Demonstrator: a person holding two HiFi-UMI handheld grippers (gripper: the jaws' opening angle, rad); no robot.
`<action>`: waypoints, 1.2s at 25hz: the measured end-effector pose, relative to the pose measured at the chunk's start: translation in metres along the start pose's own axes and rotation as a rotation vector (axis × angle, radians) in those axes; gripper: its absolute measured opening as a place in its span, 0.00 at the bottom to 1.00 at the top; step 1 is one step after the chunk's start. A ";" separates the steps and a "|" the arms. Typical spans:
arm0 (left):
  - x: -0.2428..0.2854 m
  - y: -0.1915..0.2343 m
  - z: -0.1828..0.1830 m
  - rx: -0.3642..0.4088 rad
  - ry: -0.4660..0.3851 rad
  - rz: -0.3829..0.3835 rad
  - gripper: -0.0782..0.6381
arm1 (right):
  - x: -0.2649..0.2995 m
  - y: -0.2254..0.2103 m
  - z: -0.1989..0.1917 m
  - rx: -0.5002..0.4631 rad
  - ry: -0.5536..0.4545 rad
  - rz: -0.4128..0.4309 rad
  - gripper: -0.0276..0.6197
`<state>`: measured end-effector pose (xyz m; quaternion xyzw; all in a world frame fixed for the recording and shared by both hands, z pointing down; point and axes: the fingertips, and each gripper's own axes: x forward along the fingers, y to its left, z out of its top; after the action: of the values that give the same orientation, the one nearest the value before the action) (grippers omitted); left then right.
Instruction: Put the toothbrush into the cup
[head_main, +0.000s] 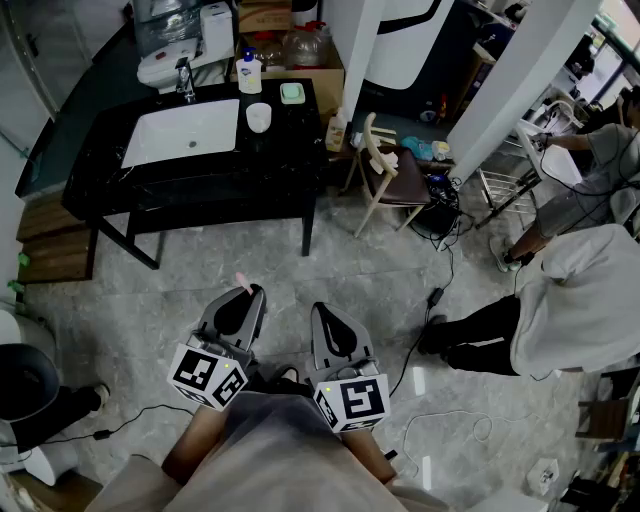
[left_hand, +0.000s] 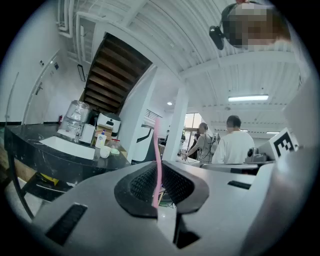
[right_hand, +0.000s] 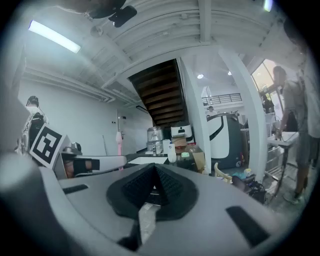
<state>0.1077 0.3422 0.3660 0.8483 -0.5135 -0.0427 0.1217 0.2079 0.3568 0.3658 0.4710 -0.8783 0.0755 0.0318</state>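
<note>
A thin pink toothbrush (left_hand: 157, 150) stands upright between the jaws of my left gripper (left_hand: 158, 189), which is shut on its handle. In the head view its pink tip (head_main: 243, 284) sticks out past the left gripper (head_main: 245, 298), low over the grey floor. The white cup (head_main: 258, 117) stands on the black counter (head_main: 290, 150) to the right of the white sink basin (head_main: 185, 132), well ahead of both grippers. It shows small in the left gripper view as the cup (left_hand: 104, 152). My right gripper (head_main: 328, 315) is beside the left one, its jaws (right_hand: 152, 175) shut on nothing.
A soap bottle (head_main: 249, 72) and a green dish (head_main: 291, 93) share the counter with the cup. A wooden chair (head_main: 385, 180) stands right of the counter. Cables (head_main: 430, 300) trail over the floor, and people (head_main: 575, 300) are at the right.
</note>
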 end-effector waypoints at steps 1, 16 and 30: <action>0.001 0.000 0.000 0.002 0.002 0.002 0.16 | 0.001 -0.002 0.000 0.002 0.001 0.004 0.05; -0.015 0.000 -0.001 -0.003 0.020 0.031 0.16 | 0.001 0.016 0.005 0.078 -0.037 0.108 0.05; -0.030 0.023 0.009 -0.064 0.031 0.039 0.16 | 0.024 0.035 0.004 0.084 -0.021 0.134 0.05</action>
<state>0.0719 0.3571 0.3615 0.8345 -0.5263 -0.0434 0.1574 0.1658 0.3551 0.3609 0.4128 -0.9042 0.1095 -0.0024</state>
